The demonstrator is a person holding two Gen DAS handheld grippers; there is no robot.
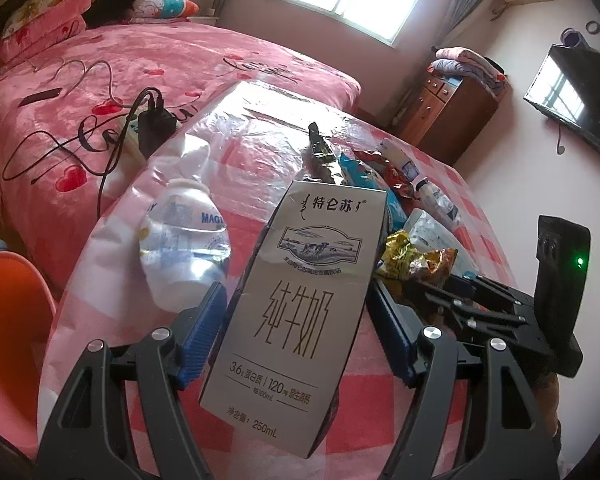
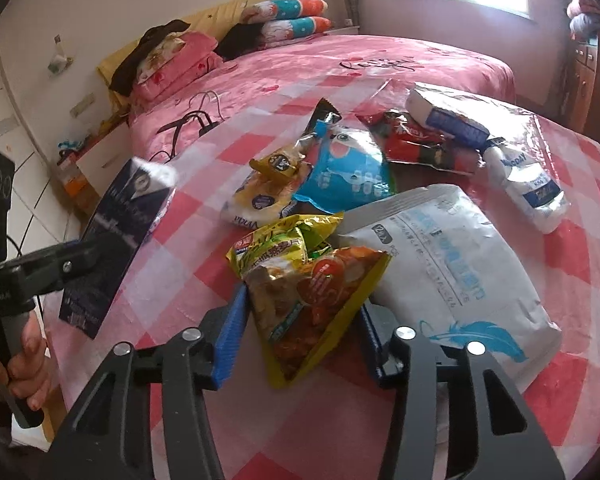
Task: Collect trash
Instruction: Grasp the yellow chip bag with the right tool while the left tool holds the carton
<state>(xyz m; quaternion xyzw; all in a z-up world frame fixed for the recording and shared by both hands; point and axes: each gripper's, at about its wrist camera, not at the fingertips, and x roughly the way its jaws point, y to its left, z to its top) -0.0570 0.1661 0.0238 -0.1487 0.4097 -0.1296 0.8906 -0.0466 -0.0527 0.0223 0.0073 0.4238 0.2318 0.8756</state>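
Note:
A silver milk carton (image 1: pixel 296 304) with dark print stands lifted off the checked table (image 1: pixel 380 396), and my left gripper (image 1: pixel 298 334) is shut on its two sides. The same carton (image 2: pixel 116 236) shows at the left of the right wrist view. My right gripper (image 2: pixel 302 340) is shut on an orange and yellow snack bag (image 2: pixel 312 304) that lies at the near end of the trash pile. A green and yellow wrapper (image 2: pixel 276 244) touches that bag's far side.
More trash lies on the table: a big white pouch (image 2: pixel 452 256), a blue bag (image 2: pixel 348 172), a red wrapper (image 2: pixel 416 144), a small white bottle (image 2: pixel 532 192). A clear bottle (image 1: pixel 184 240) lies left of the carton. A pink bed (image 2: pixel 340 60) stands behind, an orange chair (image 1: pixel 8 300) at the left.

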